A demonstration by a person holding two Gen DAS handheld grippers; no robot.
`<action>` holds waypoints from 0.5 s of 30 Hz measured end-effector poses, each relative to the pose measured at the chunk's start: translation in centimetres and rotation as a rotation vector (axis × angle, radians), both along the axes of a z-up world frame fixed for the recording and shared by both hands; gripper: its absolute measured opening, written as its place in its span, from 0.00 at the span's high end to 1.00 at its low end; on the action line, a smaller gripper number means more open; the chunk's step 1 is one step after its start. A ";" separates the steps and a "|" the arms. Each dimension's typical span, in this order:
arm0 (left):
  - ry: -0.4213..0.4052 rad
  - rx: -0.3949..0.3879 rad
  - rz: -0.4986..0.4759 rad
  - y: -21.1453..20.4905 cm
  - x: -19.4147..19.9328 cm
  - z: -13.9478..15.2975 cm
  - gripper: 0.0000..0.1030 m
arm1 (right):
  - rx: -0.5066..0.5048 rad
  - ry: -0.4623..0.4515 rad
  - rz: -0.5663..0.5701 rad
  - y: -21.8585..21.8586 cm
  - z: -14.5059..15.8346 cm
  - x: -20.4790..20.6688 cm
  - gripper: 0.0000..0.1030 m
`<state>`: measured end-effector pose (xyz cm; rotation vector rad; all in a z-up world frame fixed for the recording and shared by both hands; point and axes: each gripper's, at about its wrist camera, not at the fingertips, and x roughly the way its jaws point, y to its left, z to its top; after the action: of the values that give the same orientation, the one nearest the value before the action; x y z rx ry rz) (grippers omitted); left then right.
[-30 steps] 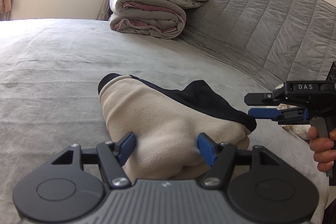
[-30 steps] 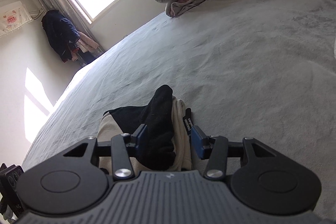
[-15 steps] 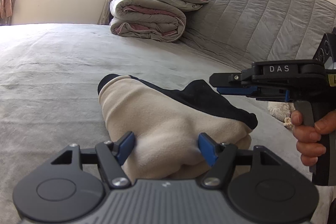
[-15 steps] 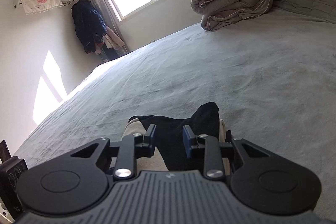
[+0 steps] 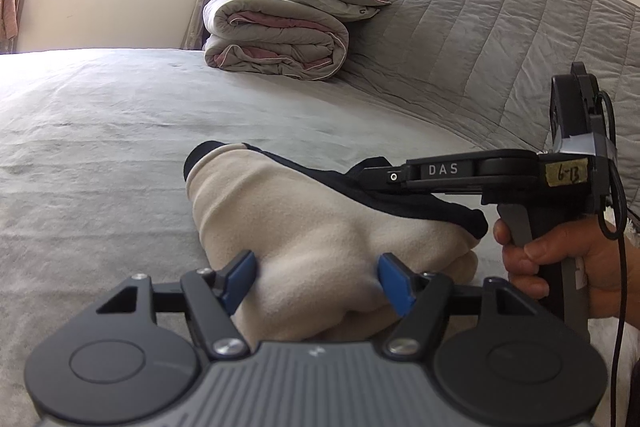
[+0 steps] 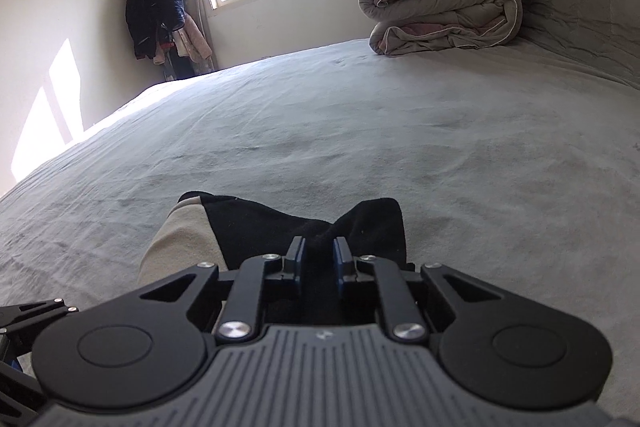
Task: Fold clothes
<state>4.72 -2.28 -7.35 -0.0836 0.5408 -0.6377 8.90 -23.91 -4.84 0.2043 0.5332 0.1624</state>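
Left wrist view: garment [image 5: 320, 239], cream fleece with a black side, lies bunched in a thick bundle on the grey bed [image 5: 100, 147], near your edge of it.
Left gripper [image 5: 316, 277]: your blue pads stand wide apart, one on each side of the cream roll. The left pad dents the fleece and the right one touches it, so this reads as a clamp on a thick fold, though how firm it is cannot be told.
Right gripper [image 5: 370, 174]: it reaches in level from the right, over the black layer, its tips at the raised black fabric. Your right hand [image 5: 560, 259] wraps the handle below, a finger on the trigger.
Background: a folded quilt [image 5: 276, 35] with a pillow on top sits well apart, by the padded headboard.

Right wrist view: the garment [image 6: 240, 227] fills the foreground, black side up, cream showing at the left.
Right gripper, close up [image 6: 319, 255]: its jaws have just been closing and now stand nearly together, with a ridge of black fabric pinched up between them.
Progress: judging by the bundle, you have gathered the piece roughly. It is no flat, squared fold.
Remaining: likely a last fold-over and smoothing, then setting it aside.
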 end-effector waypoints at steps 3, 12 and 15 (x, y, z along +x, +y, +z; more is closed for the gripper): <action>0.003 0.002 -0.001 0.0 0.0 0.1 0.33 | 0.016 -0.001 -0.008 -0.1 0.4 -0.4 0.87; 0.064 0.011 -0.004 0.0 0.6 0.9 0.13 | 0.084 -0.005 -0.013 -0.9 1.7 -2.0 0.46; 0.103 -0.036 0.020 0.7 1.1 1.2 0.13 | 0.129 0.020 -0.009 -1.7 2.0 -2.3 0.43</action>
<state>5.78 -1.57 -6.11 -0.1568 0.6275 -0.6262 6.61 -25.58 -2.86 0.3341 0.5418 0.1869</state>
